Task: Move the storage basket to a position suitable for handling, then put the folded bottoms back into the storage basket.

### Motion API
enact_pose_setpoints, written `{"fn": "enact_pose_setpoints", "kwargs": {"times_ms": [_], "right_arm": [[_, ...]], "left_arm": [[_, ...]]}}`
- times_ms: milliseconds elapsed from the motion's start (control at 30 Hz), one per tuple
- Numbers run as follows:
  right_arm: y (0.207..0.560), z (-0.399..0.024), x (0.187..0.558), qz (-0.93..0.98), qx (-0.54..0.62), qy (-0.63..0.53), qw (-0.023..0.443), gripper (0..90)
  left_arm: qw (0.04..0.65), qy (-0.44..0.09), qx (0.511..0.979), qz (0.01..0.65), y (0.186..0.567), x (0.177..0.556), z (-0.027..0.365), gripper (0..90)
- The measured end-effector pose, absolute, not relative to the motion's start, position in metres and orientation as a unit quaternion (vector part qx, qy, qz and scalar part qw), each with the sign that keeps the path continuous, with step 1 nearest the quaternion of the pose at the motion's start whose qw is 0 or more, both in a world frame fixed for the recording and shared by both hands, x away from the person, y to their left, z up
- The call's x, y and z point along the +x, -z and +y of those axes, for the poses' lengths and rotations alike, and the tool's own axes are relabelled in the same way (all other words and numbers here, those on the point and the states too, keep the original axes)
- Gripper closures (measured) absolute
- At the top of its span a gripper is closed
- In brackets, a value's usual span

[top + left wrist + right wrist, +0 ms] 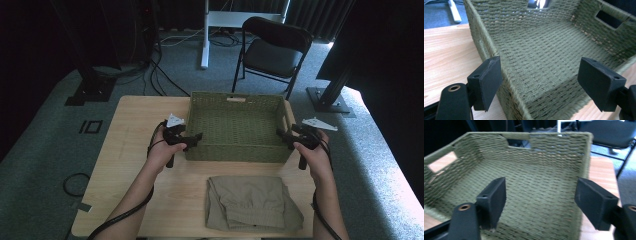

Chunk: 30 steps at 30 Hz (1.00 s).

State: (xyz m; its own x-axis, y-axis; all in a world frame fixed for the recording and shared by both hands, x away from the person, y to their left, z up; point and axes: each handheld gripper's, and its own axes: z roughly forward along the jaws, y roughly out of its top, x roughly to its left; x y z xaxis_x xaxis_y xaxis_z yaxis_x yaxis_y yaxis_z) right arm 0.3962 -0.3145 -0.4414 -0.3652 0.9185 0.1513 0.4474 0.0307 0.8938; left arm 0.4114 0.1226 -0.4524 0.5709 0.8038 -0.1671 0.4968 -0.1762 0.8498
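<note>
The bench [150,200] carries a green woven basket [235,150] at the middle of its far half, with its back wall close to the far edge, and a folded khaki cloth [252,202] at the near edge, just in front of the basket and a little toward the right. The basket is empty and stands flat. The left gripper [192,137] is at the basket's near left corner and the right gripper [285,137] at its near right corner; both have their fingers wide apart. In the left gripper view one finger [486,83] is outside the left wall and the other over the inside, so the rim lies between them without being pressed, and in the right gripper view the fingers [492,200] stand over the inside and the right rim in the same way. I think the risk is here: if a hand pulls away sideways, a finger may catch the woven rim and drag or tilt the basket toward the bench's edge. The cloth is soft and may unfold or slip if only its top layer is gripped.
</note>
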Motion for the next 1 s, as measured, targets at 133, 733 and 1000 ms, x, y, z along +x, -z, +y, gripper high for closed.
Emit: {"fn": "enact_pose_setpoints", "kwargs": {"times_ms": [133, 733, 1000], "right_arm": [[0.438, -0.309, 0.389, 0.682, 0.498, -0.474, 0.25, 20.2], [0.429, -0.297, 0.365, 0.7, 0.454, -0.491, 0.251, 18.0], [0.427, -0.297, 0.351, 0.702, 0.445, -0.491, 0.261, 16.2]], "left_arm": [[0.49, -0.163, 0.748, 0.416, 0.445, 0.406, 0.123, 20.2], [0.502, -0.154, 0.765, 0.372, 0.435, 0.378, 0.118, 20.0], [0.504, -0.148, 0.773, 0.356, 0.433, 0.365, 0.113, 20.0]]}}
